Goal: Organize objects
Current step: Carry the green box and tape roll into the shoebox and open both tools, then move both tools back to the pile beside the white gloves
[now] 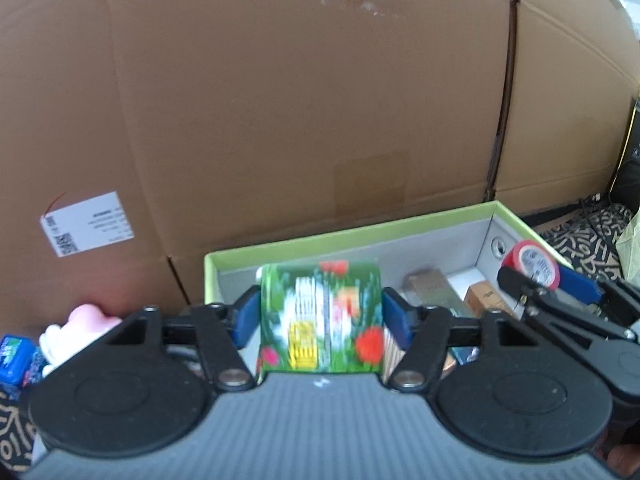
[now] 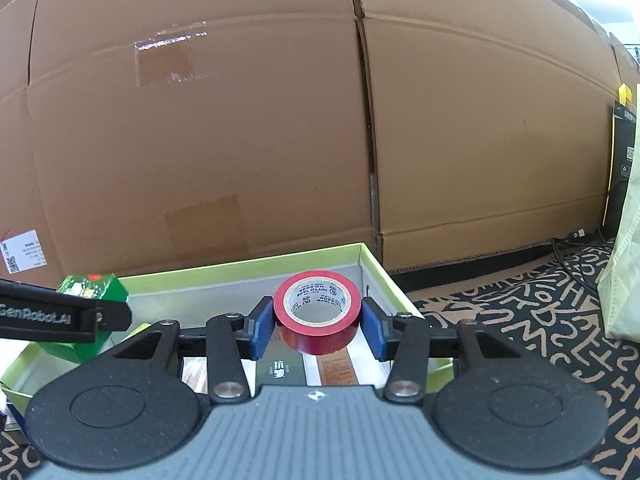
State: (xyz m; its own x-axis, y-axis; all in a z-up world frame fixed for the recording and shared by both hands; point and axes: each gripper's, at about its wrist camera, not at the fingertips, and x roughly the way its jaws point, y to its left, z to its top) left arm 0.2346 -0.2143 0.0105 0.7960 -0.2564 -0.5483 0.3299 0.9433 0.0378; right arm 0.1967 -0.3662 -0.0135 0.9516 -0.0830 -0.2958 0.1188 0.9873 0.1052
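Note:
My left gripper [image 1: 318, 316] is shut on a green floral carton [image 1: 320, 316] and holds it over the left end of a green-rimmed box [image 1: 360, 232]. My right gripper [image 2: 318, 326] is shut on a red tape roll [image 2: 316, 312] and holds it above the right end of the same box [image 2: 240, 260]. The tape roll [image 1: 530, 264] and the right gripper show at the right of the left wrist view. The carton [image 2: 90, 286] and the left gripper show at the left of the right wrist view. Small boxes [image 1: 430, 288] lie inside the box.
Large cardboard cartons [image 1: 300, 100] stand close behind the box. A pink and white toy [image 1: 80, 330] and a blue pack [image 1: 14, 358] lie left of the box. A patterned black rug [image 2: 520, 320] lies to the right, with a pale bag [image 2: 624, 260] and cables.

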